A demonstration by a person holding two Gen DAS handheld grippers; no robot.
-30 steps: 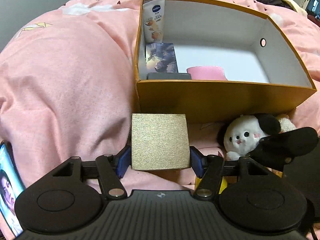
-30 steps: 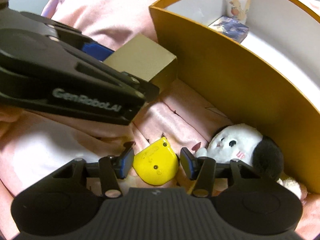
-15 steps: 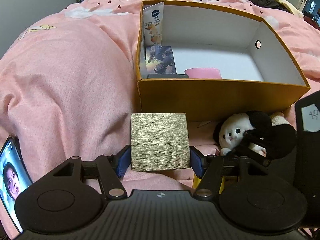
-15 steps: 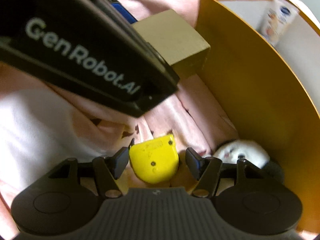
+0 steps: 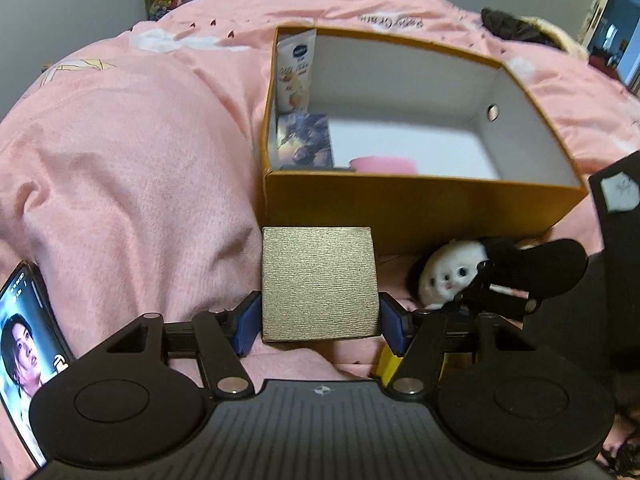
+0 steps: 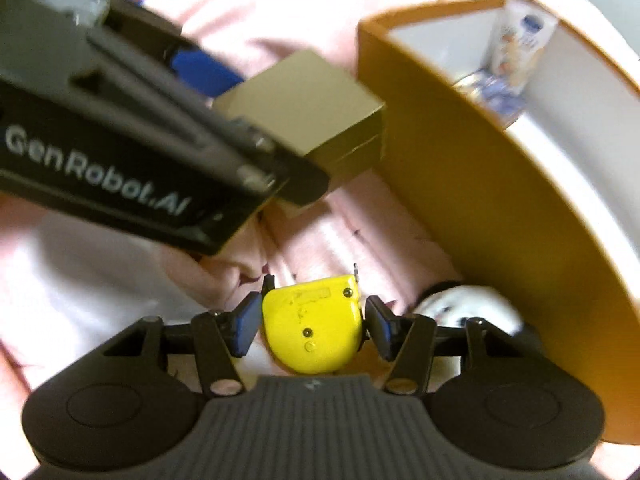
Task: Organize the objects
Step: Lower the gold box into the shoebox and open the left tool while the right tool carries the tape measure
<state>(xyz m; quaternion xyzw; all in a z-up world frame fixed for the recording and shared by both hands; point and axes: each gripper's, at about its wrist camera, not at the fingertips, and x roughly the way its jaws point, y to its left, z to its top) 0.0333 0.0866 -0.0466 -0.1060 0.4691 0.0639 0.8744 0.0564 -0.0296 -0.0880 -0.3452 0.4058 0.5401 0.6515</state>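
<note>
one orange box, one gold box, one plush toy, one yellow tape measure, one phone

From the left wrist view, the open cardboard box sits on the bed quilt at twelve o'clock. In its far-left corner a lotion tube stands against the wall; a picture card lies just before the tube, and a low round item — too hidden to name — lies at the near wall, right of the card. The small square box is directly before the cardboard box's near wall. A plush toy lies at three o'clock of the small box, close under that wall. A phone lies at nine o'clock, at the edge. The tape measure lies on the quilt — at five o'clock of the small box, left of the plush toy.
</note>
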